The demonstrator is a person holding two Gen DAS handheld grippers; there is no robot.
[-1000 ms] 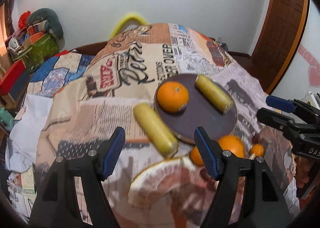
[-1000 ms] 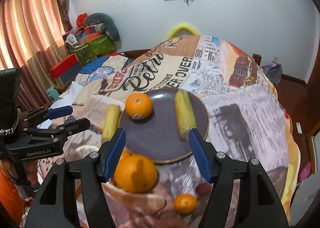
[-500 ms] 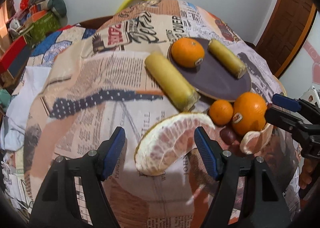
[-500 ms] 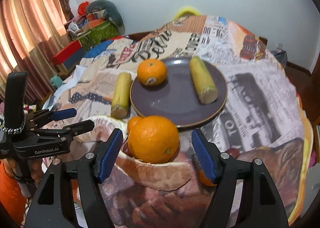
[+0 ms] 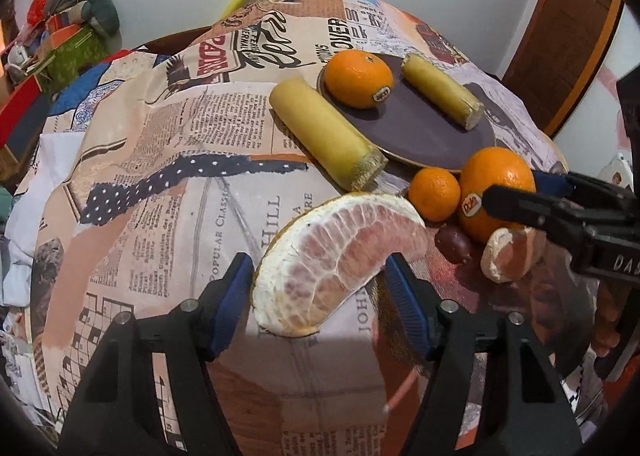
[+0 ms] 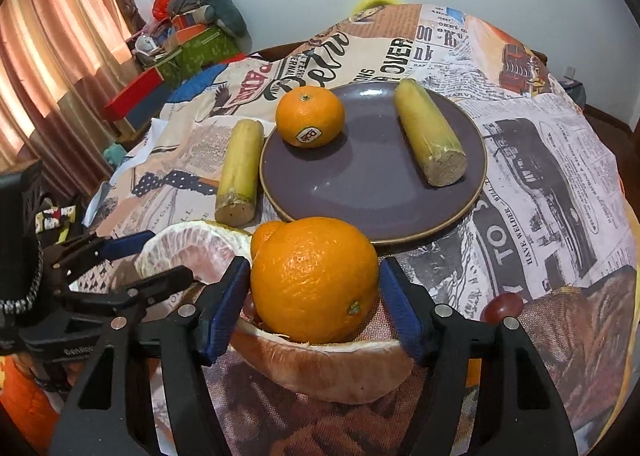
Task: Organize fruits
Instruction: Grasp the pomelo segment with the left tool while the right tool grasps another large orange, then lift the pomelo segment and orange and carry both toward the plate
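I see even indoor light, brightest through the curtain [image 6: 48, 56] left of the plate [image 6: 372, 192]. Fisheye bending darkens my corners; the plate shows faint glare.

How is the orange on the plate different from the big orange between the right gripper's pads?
The orange on the plate rests on the purple plate; the big orange lies off it, on the tablecloth against a pomelo slice. The plate one looks smaller and flatter, the big one rounder. Both carry a brand sticker.
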